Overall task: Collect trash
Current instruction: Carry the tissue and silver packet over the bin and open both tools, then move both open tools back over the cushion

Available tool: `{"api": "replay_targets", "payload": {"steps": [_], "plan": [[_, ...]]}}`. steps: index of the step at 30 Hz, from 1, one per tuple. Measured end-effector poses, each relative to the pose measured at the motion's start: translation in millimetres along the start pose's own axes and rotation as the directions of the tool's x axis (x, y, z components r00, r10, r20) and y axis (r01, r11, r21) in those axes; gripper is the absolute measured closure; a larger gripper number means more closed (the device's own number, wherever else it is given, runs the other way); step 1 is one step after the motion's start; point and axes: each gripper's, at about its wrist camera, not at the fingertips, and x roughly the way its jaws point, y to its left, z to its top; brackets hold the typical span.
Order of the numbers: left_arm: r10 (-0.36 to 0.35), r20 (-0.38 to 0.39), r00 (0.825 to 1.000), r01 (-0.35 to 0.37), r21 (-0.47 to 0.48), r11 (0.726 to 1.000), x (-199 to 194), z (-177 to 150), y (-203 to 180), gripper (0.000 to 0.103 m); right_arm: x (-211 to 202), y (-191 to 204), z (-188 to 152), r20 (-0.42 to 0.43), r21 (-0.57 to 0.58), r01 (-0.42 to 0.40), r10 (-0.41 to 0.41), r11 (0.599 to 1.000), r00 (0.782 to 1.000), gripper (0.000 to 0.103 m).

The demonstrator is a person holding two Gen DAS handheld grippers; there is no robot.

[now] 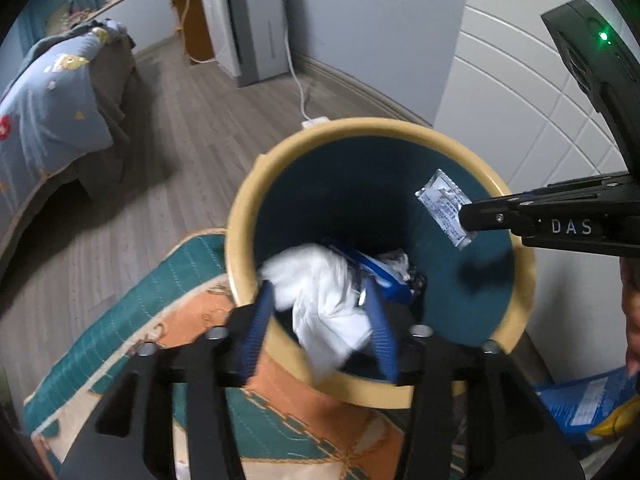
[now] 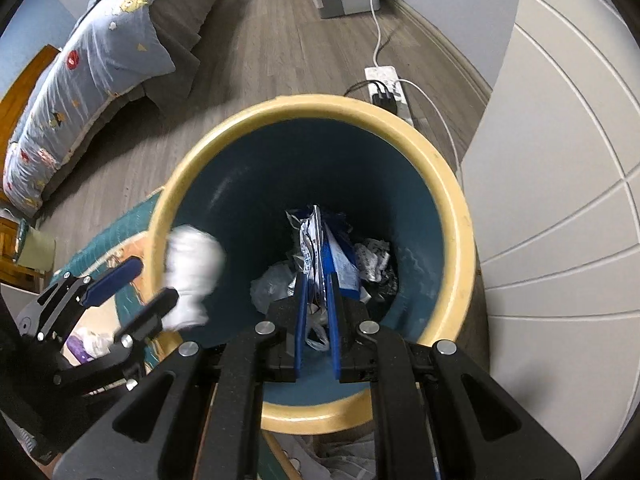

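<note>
Left gripper point(image 1: 320, 320) jaws apart, white tissue point(image 1: 320, 300) loose between them above the bin point(image 1: 248, 200). Right gripper point(image 2: 318, 320) clamps a wrapper point(image 1: 442, 208) directly over the opening.

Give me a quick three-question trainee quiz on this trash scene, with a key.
1. What does the right gripper hold?
A) a bottle
B) a sachet
C) nothing
2. True or false: the left gripper is clamped shut, with the tissue far from it.
3. Fill in: both grippers hang over the open ____.

Key
1. B
2. False: its jaws stand open, and the tissue is between its fingers.
3. bin
</note>
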Motion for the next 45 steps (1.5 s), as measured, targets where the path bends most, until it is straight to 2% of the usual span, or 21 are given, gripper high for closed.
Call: {"api": "replay_targets", "payload": {"steps": [7, 9, 10, 11, 12, 18, 21, 23, 26, 31, 33, 38, 41, 45], "plan": [[0.009, 0.012, 1.0, -0.009, -0.014, 1.0, -5.4, -3.0, 5.4, 0.04, -13.1, 3.6, 6.9, 0.102, -0.007, -0.035, 0.036, 0.999, 0.994, 0.091], [0.006, 0.01, 1.0, -0.005, -0.018, 1.0, -8.1, -5.0, 5.2, 0.036, -15.5, 2.8, 7.2, 0.117, -0.001, -0.031, 0.031, 1.0, 0.993, 0.079], [0.003, 0.012, 1.0, -0.002, -0.023, 1.0, -9.5, -6.1, 5.9, 0.032, -15.5, 2.9, 6.5, 0.118, 0.002, -0.032, 0.032, 0.999, 0.992, 0.067], [0.002, 0.019, 1.0, -0.002, -0.029, 1.0, -12.2, -7.6, 6.2, 0.021, -15.4, 3.3, 5.6, 0.121, 0.002, -0.036, 0.035, 0.999, 0.992, 0.061], [0.002, 0.034, 0.999, -0.001, -0.033, 0.999, -16.2, -9.7, 6.4, 0.019, -15.9, 4.3, 4.7, 0.124, -0.002, -0.034, 0.034, 0.999, 0.992, 0.061], [0.013, 0.037, 0.999, -0.011, -0.061, 0.998, -30.1, -22.9, 17.0, 0.011, -17.0, 9.7, 5.6, 0.135, -0.029, -0.011, 0.015, 1.0, 0.991, 0.051], [0.02, 0.04, 0.999, -0.015, -0.111, 0.994, -42.3, -32.6, 31.9, 0.01, -19.5, 14.4, 5.0, 0.14, -0.036, -0.013, 0.018, 0.999, 0.99, 0.036], [0.022, 0.051, 0.998, -0.015, -0.139, 0.99, -54.0, -38.2, 42.4, 0.01, -22.8, 19.9, 5.4, 0.147, -0.047, -0.012, 0.019, 0.999, 0.989, 0.02], [0.058, 0.07, 0.996, -0.047, -0.154, 0.987, -76.8, -47.5, 58.7, 0.009, -28.6, 32.4, 6.3, 0.155, -0.066, -0.039, 0.049, 0.997, 0.987, 0.011], [0.153, 0.069, 0.986, -0.138, -0.188, 0.972, -115.8, -65.7, 91.6, 0.008, -34.5, 62.8, 5.0, 0.158, -0.136, -0.054, 0.076, 0.989, 0.985, 0.006], [0.164, 0.065, 0.984, -0.146, -0.223, 0.964, -132.4, -74.4, 106.0, 0.008, -36.5, 78.0, 2.4, 0.16, -0.178, -0.05, 0.079, 0.983, 0.984, 0.006], [0.221, 0.041, 0.974, -0.199, -0.295, 0.934, -174.3, -106.8, 138.4, 0.007, -39.0, 118.5, -7.9, 0.156, -0.286, -0.051, 0.099, 0.957, 0.983, 0.006], [0.277, 0.026, 0.961, -0.256, -0.3, 0.919, -188.7, -128.2, 149.5, 0.007, -38.3, 145.4, -17.6, 0.149, -0.356, -0.051, 0.111, 0.933, 0.983, 0.006], [0.275, 0.015, 0.961, -0.251, -0.362, 0.898, -193.6, -145.3, 169.8, 0.007, -35.9, 178.1, -33.8, 0.141, -0.44, -0.047, 0.121, 0.897, 0.983, 0.006]]}}
